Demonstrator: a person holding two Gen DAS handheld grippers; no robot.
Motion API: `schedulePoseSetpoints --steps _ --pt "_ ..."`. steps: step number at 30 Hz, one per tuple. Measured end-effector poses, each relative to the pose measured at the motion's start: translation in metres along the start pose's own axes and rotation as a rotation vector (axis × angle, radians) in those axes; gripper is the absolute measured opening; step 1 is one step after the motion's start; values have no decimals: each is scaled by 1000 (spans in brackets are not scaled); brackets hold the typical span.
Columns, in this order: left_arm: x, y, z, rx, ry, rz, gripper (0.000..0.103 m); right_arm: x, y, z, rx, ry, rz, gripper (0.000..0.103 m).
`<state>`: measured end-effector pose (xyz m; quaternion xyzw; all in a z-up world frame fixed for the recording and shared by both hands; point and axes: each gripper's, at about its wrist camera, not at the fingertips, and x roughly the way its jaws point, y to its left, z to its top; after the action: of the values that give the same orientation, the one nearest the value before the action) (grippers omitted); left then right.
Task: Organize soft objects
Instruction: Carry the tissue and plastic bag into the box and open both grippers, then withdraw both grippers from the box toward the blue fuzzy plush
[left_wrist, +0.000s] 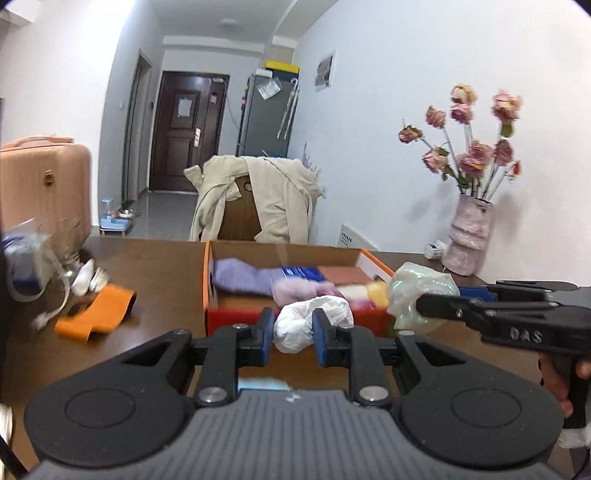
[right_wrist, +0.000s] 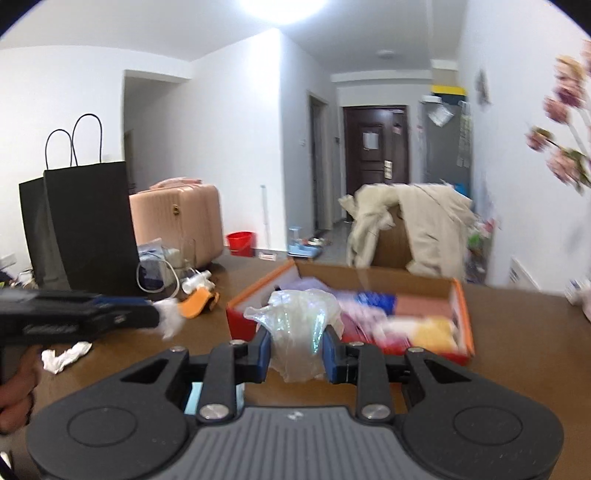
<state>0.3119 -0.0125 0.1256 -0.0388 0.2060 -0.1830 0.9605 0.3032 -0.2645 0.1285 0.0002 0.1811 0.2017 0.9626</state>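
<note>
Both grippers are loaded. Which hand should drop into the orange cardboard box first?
Probably right: its clear crumpled plastic bag already hangs by the orange cardboard box rim. The left gripper holds its white crumpled bag just short of the near wall.

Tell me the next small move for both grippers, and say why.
Probably carry both forward over the open box and release. The left gripper is shut on a crumpled white bag, the right gripper on a clear plastic bag, both short of the box, which already holds soft items.
</note>
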Motion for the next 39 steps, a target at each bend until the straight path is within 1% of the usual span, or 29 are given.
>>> schedulePoseSetpoints --steps 1,3,5,6,7,8,9,11,12,13,14,16,17,18,19,20,22,23,24,27,30,33,35,36,38,39 --pt "15 7 10 -2 8 0 23 13 -2 9 -9 10 15 28" --pt "52 19 32 36 25 24 23 47 -8 28 -32 43 46 28" --pt "96 26 51 120 55 66 23 89 -14 46 -49 89 78 28" --pt "115 29 56 154 73 77 23 112 -16 54 -65 124 96 28" --pt "141 35 60 179 108 85 23 136 -18 61 -78 154 106 28" --pt "162 40 62 185 149 86 23 159 -19 67 -99 182 106 28" --pt "185 48 63 174 188 104 23 181 -18 71 -121 223 112 28" --pt "216 58 59 182 234 129 24 225 -20 73 -157 306 126 28" --pt "227 63 56 179 249 130 29 242 -23 70 -165 336 124 28" --pt "237 69 53 168 264 113 38 257 -27 67 -163 357 113 28" --pt "241 74 50 148 269 93 40 270 -31 63 -157 384 111 30" --pt "245 83 45 102 268 44 46 288 -36 56 -141 432 141 34" --pt "244 86 43 92 261 26 48 294 -39 54 -128 437 146 39" --pt "243 88 43 84 253 12 49 297 -41 52 -118 443 147 44" --pt "241 91 45 67 249 4 50 297 -41 50 -111 445 146 57" --pt "239 90 47 54 244 1 50 297 -41 49 -104 444 139 60" --pt "229 93 54 43 221 19 52 293 -40 48 -100 431 130 60" --pt "223 91 58 46 210 37 56 288 -39 50 -101 425 125 60" --pt "216 90 62 51 195 57 63 284 -39 52 -103 417 120 60" --pt "190 85 75 67 155 77 64 260 -38 69 -105 360 100 60" --pt "153 77 85 82 108 85 65 218 -38 87 -108 283 69 60" --pt "111 68 92 92 56 87 68 165 -34 102 -112 202 36 63" --pt "77 60 93 98 15 87 70 129 -28 108 -119 148 15 69" --pt "63 56 92 101 -4 84 73 110 -25 109 -120 120 5 70" --pt "29 48 84 104 -42 75 76 70 -18 107 -125 65 -6 79" --pt "15 44 78 107 -53 69 77 50 -13 103 -127 34 -6 80"
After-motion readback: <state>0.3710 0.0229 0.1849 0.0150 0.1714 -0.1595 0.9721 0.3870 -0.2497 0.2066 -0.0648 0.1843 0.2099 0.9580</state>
